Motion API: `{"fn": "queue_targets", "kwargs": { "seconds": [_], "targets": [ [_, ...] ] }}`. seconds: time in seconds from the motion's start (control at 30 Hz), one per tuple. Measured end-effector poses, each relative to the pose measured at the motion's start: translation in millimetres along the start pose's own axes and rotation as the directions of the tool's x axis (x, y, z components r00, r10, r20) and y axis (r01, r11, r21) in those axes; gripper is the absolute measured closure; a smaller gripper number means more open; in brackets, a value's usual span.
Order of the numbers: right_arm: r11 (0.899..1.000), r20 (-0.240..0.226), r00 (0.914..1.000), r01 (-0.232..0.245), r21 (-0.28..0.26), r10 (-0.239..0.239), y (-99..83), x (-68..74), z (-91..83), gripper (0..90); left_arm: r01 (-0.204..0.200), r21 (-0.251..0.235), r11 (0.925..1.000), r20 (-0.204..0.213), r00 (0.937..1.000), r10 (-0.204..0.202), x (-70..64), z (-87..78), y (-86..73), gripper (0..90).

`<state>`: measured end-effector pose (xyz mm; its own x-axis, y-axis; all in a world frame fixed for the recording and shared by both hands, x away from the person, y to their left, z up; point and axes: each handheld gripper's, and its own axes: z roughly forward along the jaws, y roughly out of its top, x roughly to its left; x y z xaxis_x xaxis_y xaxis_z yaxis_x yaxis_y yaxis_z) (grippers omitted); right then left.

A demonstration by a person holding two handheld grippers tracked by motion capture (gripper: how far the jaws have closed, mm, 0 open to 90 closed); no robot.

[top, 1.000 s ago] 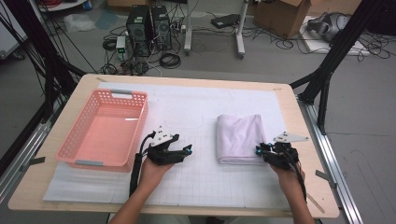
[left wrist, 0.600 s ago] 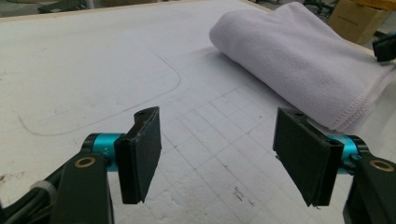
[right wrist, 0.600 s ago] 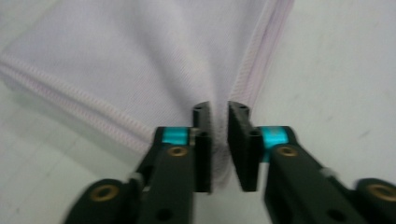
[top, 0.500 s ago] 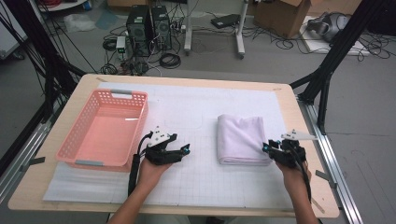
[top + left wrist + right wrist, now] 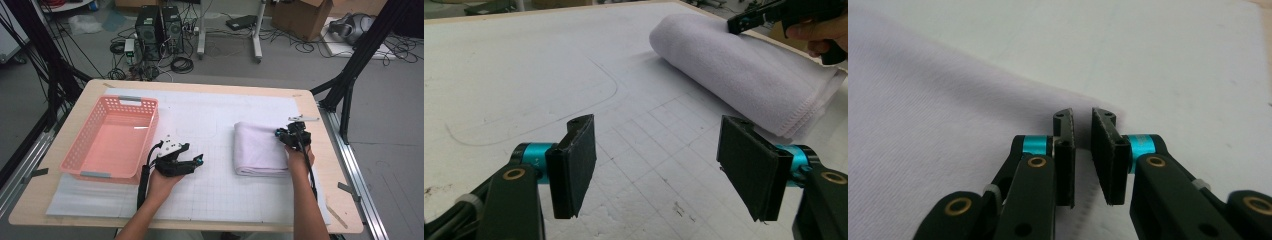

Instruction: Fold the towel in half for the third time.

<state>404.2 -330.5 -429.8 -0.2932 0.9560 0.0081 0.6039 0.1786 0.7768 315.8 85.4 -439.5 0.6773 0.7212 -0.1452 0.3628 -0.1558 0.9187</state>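
Two grippers work my table at this moment, one in each of my hands. My right gripper (image 5: 281, 134) sits at the far right edge of the folded white towel (image 5: 257, 149), its jaws drawn nearly together with only a thin slit between the pads; in the right gripper view they hover just over the towel's (image 5: 938, 95) hem, and I cannot tell whether any cloth is caught between them. My left gripper (image 5: 196, 161) rests low over the white gridded mat (image 5: 215, 190), jaws spread wide and holding nothing, pointing toward the towel and well apart from it. In the left gripper view the towel (image 5: 744, 70) lies as a thick roll-like fold across the mat, with the other gripper at its far end. The towel lies on the right half of the mat, flat and neatly folded. The pink basket (image 5: 87, 155) stands at the left of the table, just beside my left hand (image 5: 162, 182).
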Motion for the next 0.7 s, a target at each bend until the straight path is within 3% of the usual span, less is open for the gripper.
{"fn": "queue_targets", "kwargs": {
  "seconds": [0.07, 0.17, 0.23, 0.3, 0.4, 0.47, 0.53, 0.6, 0.7],
  "targets": [
    [0.999, 0.001, 0.9999, 0.015, -0.029, -0.015, -1.4, -0.9, -9.3, 72.9, 0.000, 0.004, 1.0000, 0.000, 1.0000, 0.000, -0.1, 0.9, -0.3, 32.3],
    [0.996, -0.073, 0.9968, 0.028, -0.085, -0.034, -5.8, -0.6, -29.2, 69.6, -0.002, 0.004, 1.0000, 0.000, 1.0000, 0.002, -1.0, 1.1, -0.3, 32.1],
    [0.994, -0.153, 0.9857, 0.058, -0.097, -0.072, -12.6, 4.0, -40.8, 67.2, 0.000, 0.002, 1.0000, -0.002, 1.0000, 0.000, -1.2, 0.5, 0.0, 31.8],
    [0.989, -0.176, 0.9742, 0.129, -0.076, -0.141, -22.2, 12.7, -49.7, 67.1, -0.001, 0.004, 1.0000, -0.004, 1.0000, 0.001, -0.2, 0.2, 0.1, 31.6],
    [0.983, -0.210, 0.9609, 0.170, -0.066, -0.180, -37.2, 22.3, -60.0, 67.0, 0.002, 0.005, 1.0000, -0.001, 1.0000, -0.002, -0.8, 0.3, 0.0, 31.2],
    [0.980, -0.201, 0.9589, 0.195, -0.048, -0.201, -45.2, 24.5, -62.1, 67.3, 0.002, 0.004, 1.0000, -0.001, 1.0000, -0.002, -1.3, 0.1, 0.1, 31.0],
    [0.982, -0.190, 0.9633, 0.190, -0.018, -0.190, -53.5, 21.3, -61.4, 67.2, 0.001, 0.005, 1.0000, -0.005, 1.0000, -0.001, -1.0, -0.6, 0.4, 30.8],
    [0.990, -0.191, 0.9716, 0.134, -0.044, -0.140, -58.6, 16.1, -68.4, 65.6, 0.004, 0.001, 1.0000, -0.015, 0.9999, -0.004, -0.4, -2.0, 0.8, 30.0],
    [0.990, -0.188, 0.9743, 0.110, -0.083, -0.124, -65.0, 14.1, -81.9, 60.6, 0.010, -0.004, 0.9999, -0.012, 0.9999, -0.010, 0.5, -3.0, 1.0, 28.8]
  ]
}}
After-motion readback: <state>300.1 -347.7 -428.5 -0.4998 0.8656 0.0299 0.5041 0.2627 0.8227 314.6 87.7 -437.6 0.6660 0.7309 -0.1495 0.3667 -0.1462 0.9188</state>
